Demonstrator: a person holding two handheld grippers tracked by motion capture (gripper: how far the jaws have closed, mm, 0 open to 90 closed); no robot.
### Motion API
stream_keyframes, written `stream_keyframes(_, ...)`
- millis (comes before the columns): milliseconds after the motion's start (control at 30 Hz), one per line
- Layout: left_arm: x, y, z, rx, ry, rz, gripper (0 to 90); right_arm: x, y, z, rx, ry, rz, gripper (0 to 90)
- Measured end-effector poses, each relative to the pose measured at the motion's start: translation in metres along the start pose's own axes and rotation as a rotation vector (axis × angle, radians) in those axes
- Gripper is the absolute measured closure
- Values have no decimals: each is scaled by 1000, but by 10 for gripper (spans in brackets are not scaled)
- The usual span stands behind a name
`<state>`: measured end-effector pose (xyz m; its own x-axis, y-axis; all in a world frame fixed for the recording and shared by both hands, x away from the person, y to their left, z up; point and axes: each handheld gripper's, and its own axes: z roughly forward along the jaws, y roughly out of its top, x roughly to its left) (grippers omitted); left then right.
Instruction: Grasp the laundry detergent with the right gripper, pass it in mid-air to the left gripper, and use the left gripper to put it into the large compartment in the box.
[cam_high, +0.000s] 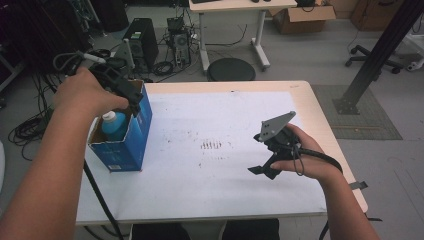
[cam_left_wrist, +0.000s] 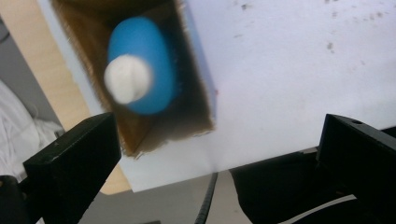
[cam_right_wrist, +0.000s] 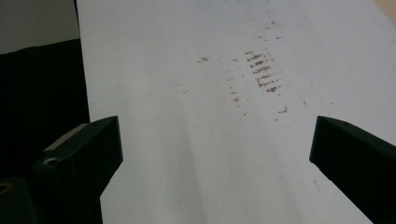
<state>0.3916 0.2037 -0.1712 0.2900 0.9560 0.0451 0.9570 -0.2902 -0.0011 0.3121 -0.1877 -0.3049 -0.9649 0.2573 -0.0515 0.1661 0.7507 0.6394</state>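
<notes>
- Over at the left edge of the table (cam_high: 300, 95), a blue box (cam_high: 131, 142) stands open at the top with a blue bottle (cam_high: 114, 125) with a white cap (cam_left_wrist: 128, 78) upright inside it.
- Left gripper (cam_high: 131, 100) hangs right above the box opening, jaws spread wide, nothing between them; its own view looks straight down on the bottle.
- Right gripper (cam_high: 262, 171) is well apart, low over the white sheet (cam_high: 225, 165) on the right side, jaws also wide apart and pinching nothing.
- Some reddish-brown smudges (cam_right_wrist: 264, 72) mark the sheet's middle.
</notes>
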Motion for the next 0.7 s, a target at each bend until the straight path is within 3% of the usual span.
stream_keyframes(333,-49,8,-19,-30,-20,269,2,-6,14,-22,22,-35,-19,27)
stream_keyframes(500,-70,8,-18,-40,-64,452,2,-11,23,-35,56,-49,-27,27)
stream_keyframes(633,-88,5,-16,-45,-87,646,2,-14,31,-44,86,-65,-35,27)
stream_keyframes(700,-95,2,-14,-37,-79,701,2,-15,37,-49,113,-68,-47,27)
